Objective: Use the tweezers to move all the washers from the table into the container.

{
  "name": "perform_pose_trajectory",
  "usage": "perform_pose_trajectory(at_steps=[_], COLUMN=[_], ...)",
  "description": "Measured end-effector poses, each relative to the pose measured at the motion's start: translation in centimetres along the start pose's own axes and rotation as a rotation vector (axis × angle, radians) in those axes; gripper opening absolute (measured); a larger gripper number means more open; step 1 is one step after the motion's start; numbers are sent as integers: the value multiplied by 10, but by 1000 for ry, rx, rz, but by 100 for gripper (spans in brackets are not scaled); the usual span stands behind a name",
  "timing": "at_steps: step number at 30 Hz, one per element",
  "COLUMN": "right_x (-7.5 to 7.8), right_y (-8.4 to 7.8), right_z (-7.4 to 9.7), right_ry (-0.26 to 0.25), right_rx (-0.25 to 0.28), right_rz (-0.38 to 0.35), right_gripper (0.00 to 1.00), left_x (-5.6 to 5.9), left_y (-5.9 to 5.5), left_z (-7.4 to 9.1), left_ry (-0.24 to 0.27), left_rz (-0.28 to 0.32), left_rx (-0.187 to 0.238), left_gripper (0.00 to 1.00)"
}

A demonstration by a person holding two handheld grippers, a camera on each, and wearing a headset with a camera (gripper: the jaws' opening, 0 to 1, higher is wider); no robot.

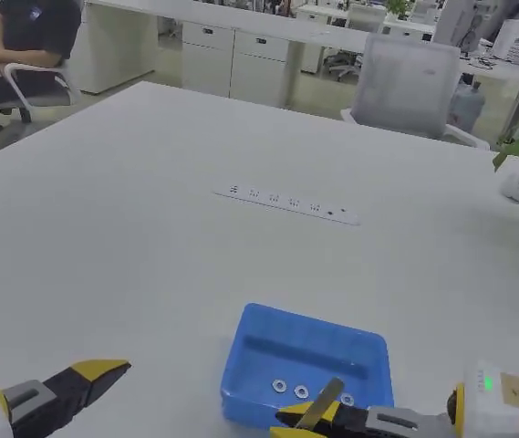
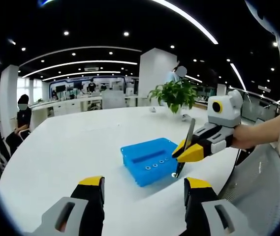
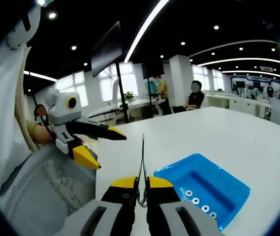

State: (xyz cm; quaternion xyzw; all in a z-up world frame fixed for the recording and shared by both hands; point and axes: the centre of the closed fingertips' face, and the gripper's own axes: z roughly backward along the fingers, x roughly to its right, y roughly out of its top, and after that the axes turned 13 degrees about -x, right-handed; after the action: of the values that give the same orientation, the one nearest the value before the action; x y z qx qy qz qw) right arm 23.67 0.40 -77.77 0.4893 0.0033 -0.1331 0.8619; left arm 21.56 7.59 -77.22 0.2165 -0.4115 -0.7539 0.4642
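From here the right gripper (image 3: 142, 183), jaws pinched on the tweezers (image 3: 142, 152), hovers by the blue container (image 1: 314, 319) at the table's near edge, which holds the washers (image 1: 301, 391), while the left gripper (image 2: 144, 182) gapes empty; the tips should lift straight up, clear of the rim.

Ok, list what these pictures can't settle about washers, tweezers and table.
1. Number of washers: in the head view the right gripper and tweezers cover the near part of the container.
2. Tweezers' tips: too thin in the left gripper view to tell whether they hold a washer.
3. Near edge of the table: cut off at the head view's bottom, so leftover washers cannot be ruled out.
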Motion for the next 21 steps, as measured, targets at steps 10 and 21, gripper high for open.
perform_pose_trajectory(at_steps=[10,21], right_x=[22,49], right_y=[19,25], right_z=[0,-14], right_ry=[-35,-46], right_rx=[32,52], right_rz=[-2,-50], right_gripper=[3,3], left_x=[3,7], left_y=[1,0], left_z=[1,0], left_ry=[-44,-56], left_rz=[36,20], left_rx=[9,13], left_gripper=[63,59])
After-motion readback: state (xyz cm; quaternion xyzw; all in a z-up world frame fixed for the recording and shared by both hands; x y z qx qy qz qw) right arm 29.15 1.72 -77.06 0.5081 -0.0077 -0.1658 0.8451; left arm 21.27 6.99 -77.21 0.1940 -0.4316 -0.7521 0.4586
